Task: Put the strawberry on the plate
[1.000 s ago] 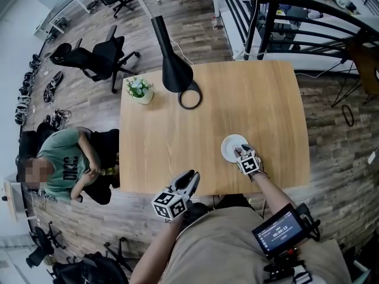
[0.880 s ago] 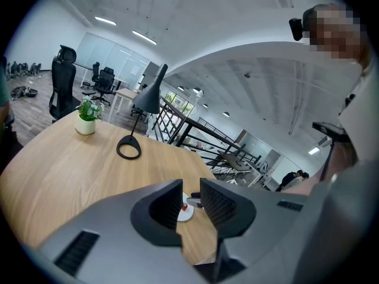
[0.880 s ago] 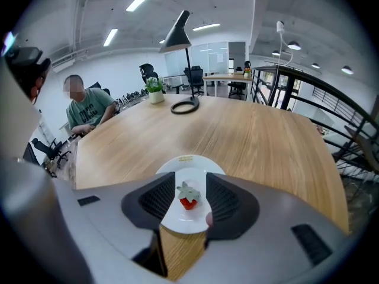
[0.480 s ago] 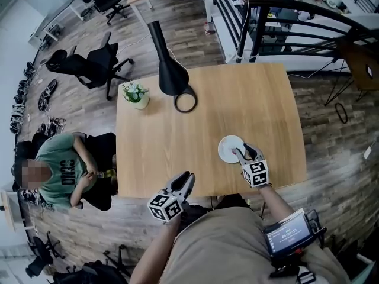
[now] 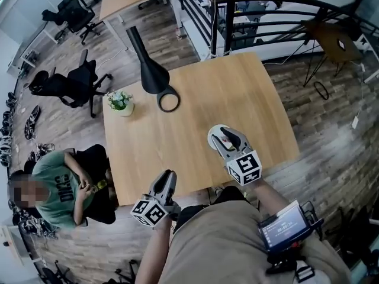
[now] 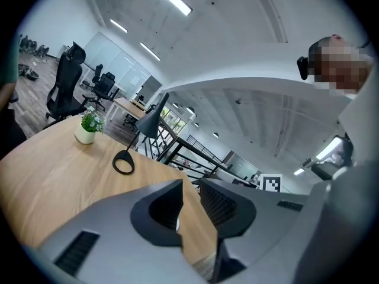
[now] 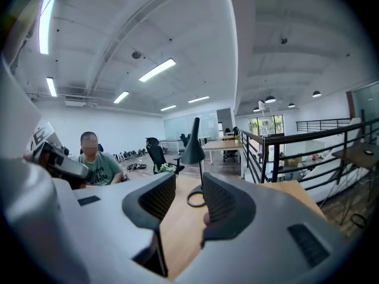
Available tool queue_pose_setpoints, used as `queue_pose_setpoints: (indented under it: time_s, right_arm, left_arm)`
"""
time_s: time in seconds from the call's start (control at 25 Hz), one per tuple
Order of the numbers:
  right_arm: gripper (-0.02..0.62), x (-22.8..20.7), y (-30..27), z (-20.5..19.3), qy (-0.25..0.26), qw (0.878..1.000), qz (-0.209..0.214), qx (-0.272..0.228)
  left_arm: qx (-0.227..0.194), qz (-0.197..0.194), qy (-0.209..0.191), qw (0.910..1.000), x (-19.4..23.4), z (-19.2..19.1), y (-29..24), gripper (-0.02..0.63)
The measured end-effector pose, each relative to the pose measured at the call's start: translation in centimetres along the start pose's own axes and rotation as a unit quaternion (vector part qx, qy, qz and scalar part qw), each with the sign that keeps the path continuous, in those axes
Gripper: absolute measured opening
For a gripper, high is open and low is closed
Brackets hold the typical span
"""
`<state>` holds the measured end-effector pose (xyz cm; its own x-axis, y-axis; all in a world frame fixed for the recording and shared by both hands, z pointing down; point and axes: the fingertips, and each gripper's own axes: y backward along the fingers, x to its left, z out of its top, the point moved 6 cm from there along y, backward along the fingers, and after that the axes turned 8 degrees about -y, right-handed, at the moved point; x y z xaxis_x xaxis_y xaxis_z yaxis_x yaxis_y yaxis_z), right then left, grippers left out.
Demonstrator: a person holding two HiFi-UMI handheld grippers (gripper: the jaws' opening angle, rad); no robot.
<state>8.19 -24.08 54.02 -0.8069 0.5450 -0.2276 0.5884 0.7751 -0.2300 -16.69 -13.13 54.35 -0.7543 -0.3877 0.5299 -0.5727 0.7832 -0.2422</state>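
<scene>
The right gripper (image 7: pixel 188 185) is now higher than one second ago. In the head view its marker cube looks bigger and the gripper is lifted above the small round white plate (image 5: pixel 211 136). Before, its fingers were low at the near rim of the plate. The fingers are now spread a little, and only the bare light wooden counter (image 5: pixel 177 117) shows between them, so they pinch nothing.

On the plate, just below these fingers, the head view shows a small red spot. I take it for the small red strawberry (image 5: pixel 226 140), though it is too small to be sure. If this is right, the strawberry is already released on the plate and the task looks finished.

The left gripper (image 6: pixel 190 189) hangs well apart from the plate, at the near edge of the counter. Its fingers are slightly apart and empty.
</scene>
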Motion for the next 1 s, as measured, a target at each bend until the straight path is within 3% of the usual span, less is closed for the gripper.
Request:
queue_pose_setpoints:
  time_s: [0.24, 0.44, 0.76, 1.0]
  right_arm:
    - [0.146, 8.0, 4.2, 4.5, 0.03, 0.998, 0.013, -0.061]
    - [0.144, 15.4, 8.8, 6.4, 0.073, 0.993, 0.015, -0.094]
    - [0.144, 23.2, 16.5, 4.6, 0.082, 0.991, -0.018, -0.108]
    - [0.144, 26.9, 20.8, 3.2, 0.093, 0.99, -0.047, -0.1]
  left_arm:
    - [0.003, -0.022, -0.034, 0.9992, -0.2, 1.4, 5.8, 0.075]
    - [-0.028, -0.028, -0.05, 0.998, 0.5, 2.6, 11.6, 0.075]
    - [-0.057, -0.064, -0.057, 0.9947, -0.6, 0.4, 19.1, 0.075]
    - [-0.051, -0.07, -0.044, 0.9953, -0.4, -2.5, 23.4, 0.075]
